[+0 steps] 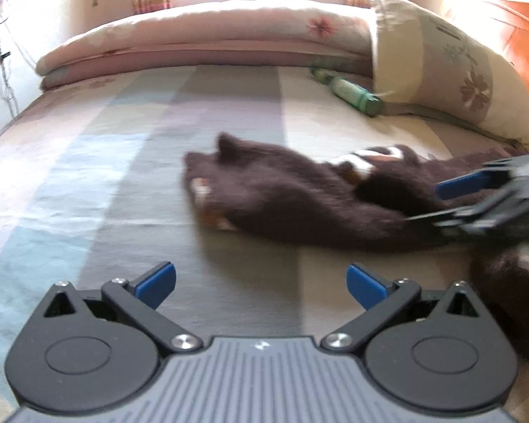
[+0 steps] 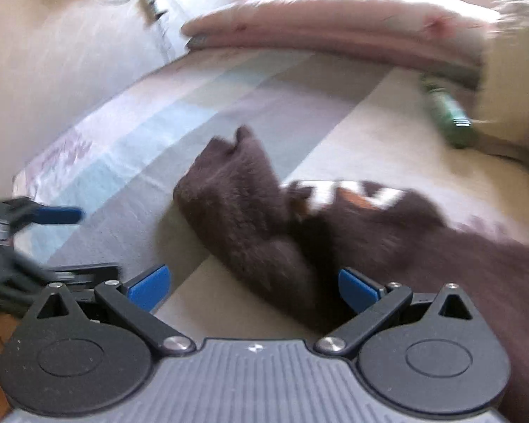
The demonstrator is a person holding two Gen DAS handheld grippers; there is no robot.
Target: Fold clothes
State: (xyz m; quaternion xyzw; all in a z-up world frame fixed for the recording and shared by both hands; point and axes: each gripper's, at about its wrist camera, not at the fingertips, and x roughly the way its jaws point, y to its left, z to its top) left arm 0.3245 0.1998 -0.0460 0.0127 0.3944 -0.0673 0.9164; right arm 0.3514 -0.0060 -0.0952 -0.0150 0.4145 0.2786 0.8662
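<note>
The sweater [image 2: 250,218] was laid across the bed [image 1: 123,148], nearer the right gripper [image 2: 252,287]; both grippers were held wide, empty.

Left gripper [image 1: 261,283] – black linkage arms, blue finger pads [image 1: 157,282], silver screws at pivots, round black housings each side, grey ribbed base plate with small white logo. Right gripper [image 2: 254,287] – same build: blue pads [image 2: 148,287], black arms, silver screws, grey ribbed plate.
</note>
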